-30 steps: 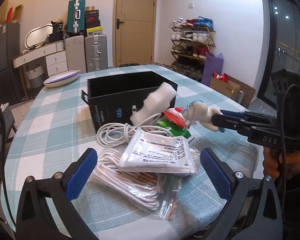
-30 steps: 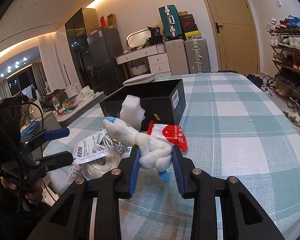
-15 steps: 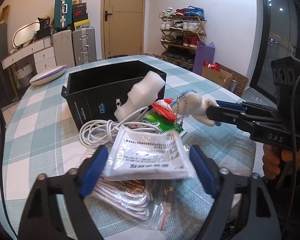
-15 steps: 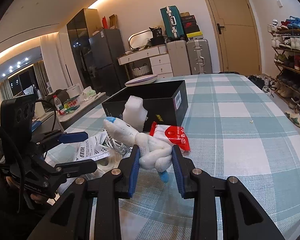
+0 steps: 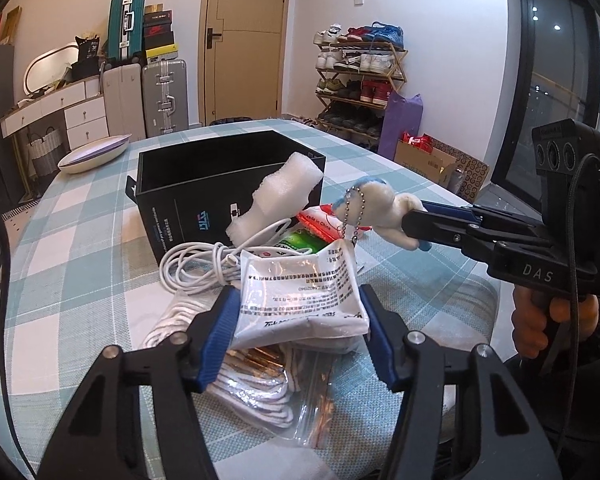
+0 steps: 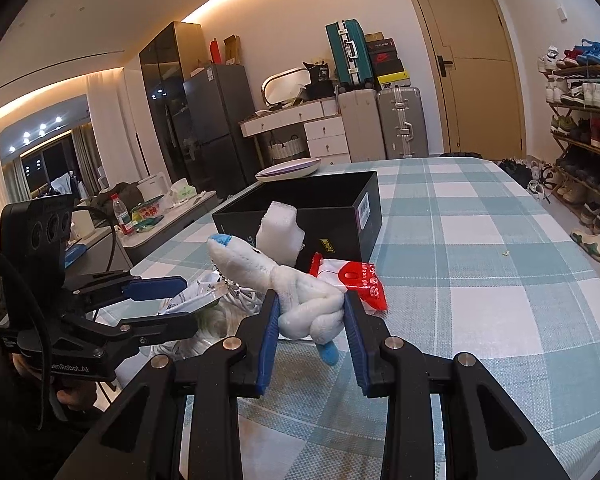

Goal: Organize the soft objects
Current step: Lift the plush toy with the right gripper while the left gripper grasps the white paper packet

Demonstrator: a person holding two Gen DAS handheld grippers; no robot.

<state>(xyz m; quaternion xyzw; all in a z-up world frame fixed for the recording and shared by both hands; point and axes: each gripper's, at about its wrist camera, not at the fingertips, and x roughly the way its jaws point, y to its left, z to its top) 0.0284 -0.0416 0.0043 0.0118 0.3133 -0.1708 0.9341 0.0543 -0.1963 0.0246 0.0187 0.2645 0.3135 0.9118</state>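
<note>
Closing in over the last second, my left gripper (image 5: pixel 298 330) has gone from wide open around the white printed plastic pouch (image 5: pixel 300 294) to nearly pinching it, blue pads at both side edges, though I cannot tell whether they are truly bearing on it yet. The pouch lies atop a clear zip bag of white cotton items (image 5: pixel 260 384) on the teal checked tablecloth (image 5: pixel 80 240), with a coiled white cable (image 5: pixel 196 264) just behind it. My right gripper (image 6: pixel 310 316) is clamped on the small white plush toy with blue tips (image 6: pixel 296 292), held clear above the table, near the open black cardboard box (image 5: pixel 220 184). Judging from both views, the plush's long axis runs away from my right fingers toward the box and a little to my left, its blue-capped end leading and slightly raised, its bead chain (image 5: pixel 350 216) dangling from it. What worries me: the pouch is slick and puffy, so a squeeze on its edges may make it buckle or squirt out, or drag the zip bag up with it. The chain hangs just above the pouch's far corner and could snag it as I lift. A white foam block (image 5: pixel 276 196) leans on the box wall beside a red and white snack packet (image 6: pixel 356 280), and either could be knocked if I swing the plush in low.
</note>
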